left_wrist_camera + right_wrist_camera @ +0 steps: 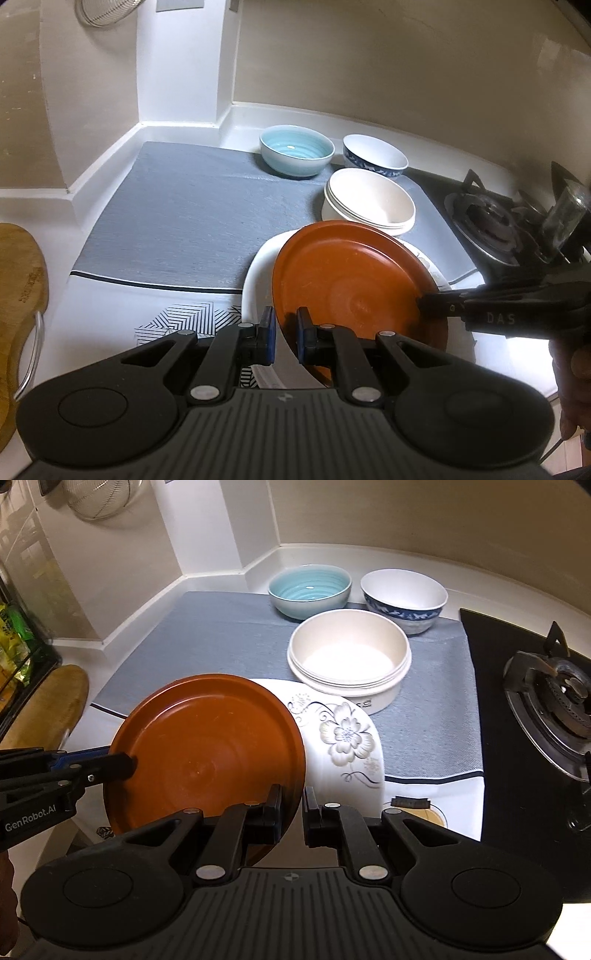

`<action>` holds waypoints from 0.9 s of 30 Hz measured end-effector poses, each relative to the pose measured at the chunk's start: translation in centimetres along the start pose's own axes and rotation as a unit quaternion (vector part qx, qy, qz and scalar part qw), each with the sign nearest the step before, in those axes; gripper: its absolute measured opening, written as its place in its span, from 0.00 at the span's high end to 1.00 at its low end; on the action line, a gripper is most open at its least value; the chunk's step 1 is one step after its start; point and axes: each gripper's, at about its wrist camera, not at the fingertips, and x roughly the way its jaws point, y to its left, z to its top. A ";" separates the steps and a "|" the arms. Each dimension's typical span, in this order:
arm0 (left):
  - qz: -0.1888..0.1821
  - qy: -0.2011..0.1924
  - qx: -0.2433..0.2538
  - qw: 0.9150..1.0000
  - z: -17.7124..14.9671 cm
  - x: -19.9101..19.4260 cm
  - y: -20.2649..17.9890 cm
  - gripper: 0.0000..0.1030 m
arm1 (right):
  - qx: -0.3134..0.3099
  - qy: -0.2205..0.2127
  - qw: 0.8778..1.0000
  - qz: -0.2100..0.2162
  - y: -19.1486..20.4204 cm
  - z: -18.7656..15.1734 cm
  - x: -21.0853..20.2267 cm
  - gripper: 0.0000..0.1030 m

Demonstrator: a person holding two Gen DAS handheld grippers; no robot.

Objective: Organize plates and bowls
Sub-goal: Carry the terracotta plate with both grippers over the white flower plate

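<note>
Over the floral white plate (pixel 347 738) | brown plate (pixel 207 753) held tilted, left gripper (pixel 285 328) and right gripper (pixel 292 808) each clenched on opposite rim edges, likely to steady it for stacking | cream bowl stack (pixel 349 661), teal bowl (pixel 309 589), blue-patterned bowl (pixel 404 598) crowd the grey mat (pixel 177 218) behind | gas burner (pixel 554 701) just beside.

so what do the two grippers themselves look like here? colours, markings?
Both are black plastic with linkage arms, silver pivot pins and a ribbed grey base plate. The left gripper has blue pads on its jaws and white "GenRobot.AI" lettering on its side. The right gripper shows "DAS" on its side.
</note>
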 end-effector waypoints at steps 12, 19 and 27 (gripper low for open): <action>-0.005 0.007 -0.002 1.000 0.3 0.7 0.0 0.89 | -0.001 0.013 1.000 -0.010 -0.4 -0.1 0.3 0.89; -0.009 0.012 0.001 1.000 0.3 1.4 -0.3 0.89 | -0.001 0.012 1.000 -0.017 -0.6 0.2 0.2 0.89; -0.008 0.033 0.004 0.999 -0.3 2.6 -0.5 0.89 | -0.001 0.023 1.000 -0.022 -0.9 0.0 0.7 0.89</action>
